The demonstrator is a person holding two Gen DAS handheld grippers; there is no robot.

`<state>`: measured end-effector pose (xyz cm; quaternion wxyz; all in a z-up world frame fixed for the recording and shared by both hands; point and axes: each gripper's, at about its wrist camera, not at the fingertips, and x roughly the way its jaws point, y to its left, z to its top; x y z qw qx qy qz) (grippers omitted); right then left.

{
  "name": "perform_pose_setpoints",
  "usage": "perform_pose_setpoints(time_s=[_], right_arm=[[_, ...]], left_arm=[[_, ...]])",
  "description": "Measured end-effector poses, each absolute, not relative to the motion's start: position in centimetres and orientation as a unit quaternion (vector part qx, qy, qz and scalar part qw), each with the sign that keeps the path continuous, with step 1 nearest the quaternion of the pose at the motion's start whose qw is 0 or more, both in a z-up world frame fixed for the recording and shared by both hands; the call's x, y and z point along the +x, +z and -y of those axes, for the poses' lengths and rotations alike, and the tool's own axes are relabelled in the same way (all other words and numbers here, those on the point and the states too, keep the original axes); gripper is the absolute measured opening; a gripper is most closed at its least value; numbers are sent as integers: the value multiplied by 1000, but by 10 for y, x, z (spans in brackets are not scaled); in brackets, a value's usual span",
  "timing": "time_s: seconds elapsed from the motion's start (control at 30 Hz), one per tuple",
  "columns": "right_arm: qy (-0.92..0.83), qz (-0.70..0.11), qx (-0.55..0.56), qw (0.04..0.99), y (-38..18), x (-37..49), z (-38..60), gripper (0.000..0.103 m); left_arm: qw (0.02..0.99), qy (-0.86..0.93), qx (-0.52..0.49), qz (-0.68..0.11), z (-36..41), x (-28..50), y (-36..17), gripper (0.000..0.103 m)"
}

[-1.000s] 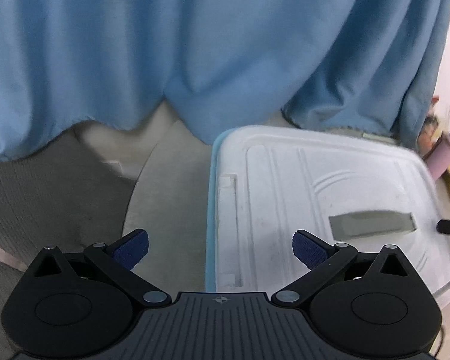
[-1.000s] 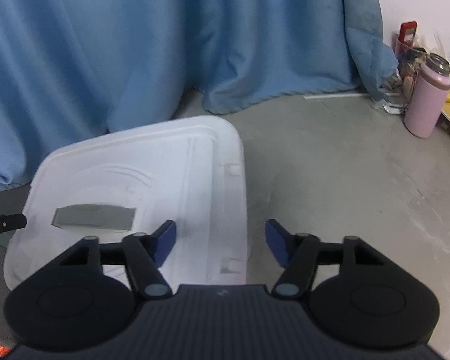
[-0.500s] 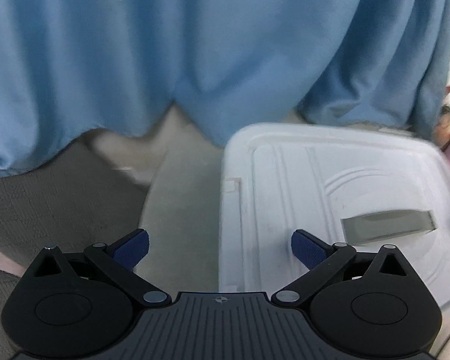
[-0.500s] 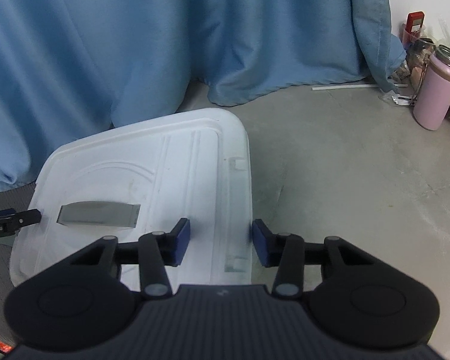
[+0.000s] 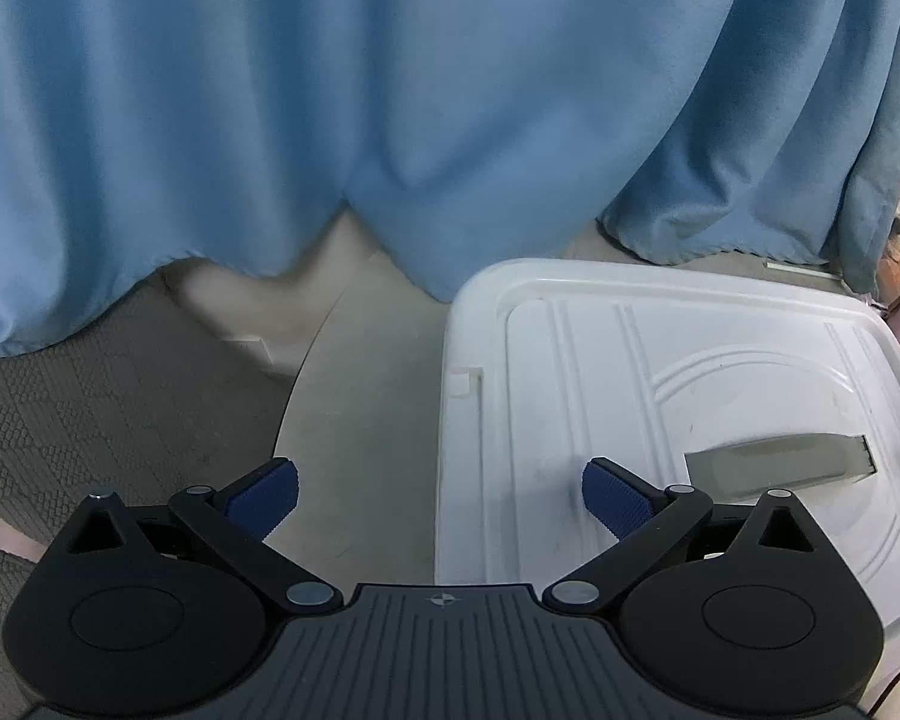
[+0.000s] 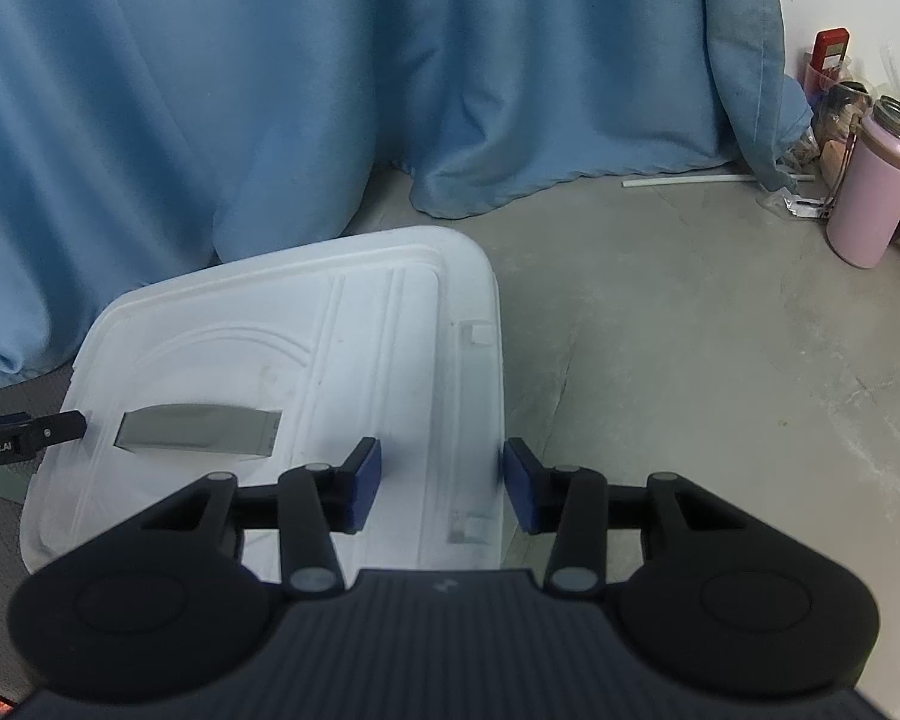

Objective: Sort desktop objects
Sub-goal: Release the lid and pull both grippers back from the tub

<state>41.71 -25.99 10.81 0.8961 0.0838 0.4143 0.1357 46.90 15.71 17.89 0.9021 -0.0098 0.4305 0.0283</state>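
Note:
A white plastic storage box with its lid on stands on the floor; it also shows in the right wrist view. A grey strip of tape lies on the lid, also seen in the right wrist view. My left gripper is open and empty, straddling the box's left edge. My right gripper is partly open and empty, its fingers either side of the box's right edge. The tip of the left gripper shows at the left of the right wrist view.
A blue cloth hangs behind the box. A textured grey mat lies left of it. Bare concrete floor lies to the right. A pink bottle and clutter stand at the far right by the wall.
My right gripper has narrowed its jaws and moved in over the box's right edge. The left gripper has shifted left, so the box sits further right in its view.

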Motion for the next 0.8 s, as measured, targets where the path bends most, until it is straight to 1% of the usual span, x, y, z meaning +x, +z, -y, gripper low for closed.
perform_pose_setpoints(time_s=[0.17,0.27,0.33,0.53,0.8], right_arm=[[129,-415,73,898,111,416,257,47],[126,-413,66,899,113,413,255,52],[126,-407,65,902,115,411,255,61],[117,-373,47,919,130,390,254,70],[120,-311,25,942,144,335,247,73]], left_arm=[[902,29,-11,-430,-156,467,179,102],[905,20,-16,-424,-155,463,182,103],[909,17,-19,-416,-154,459,186,103],[924,29,-12,-382,-147,434,206,103],[950,18,-13,-310,-130,368,231,103]])
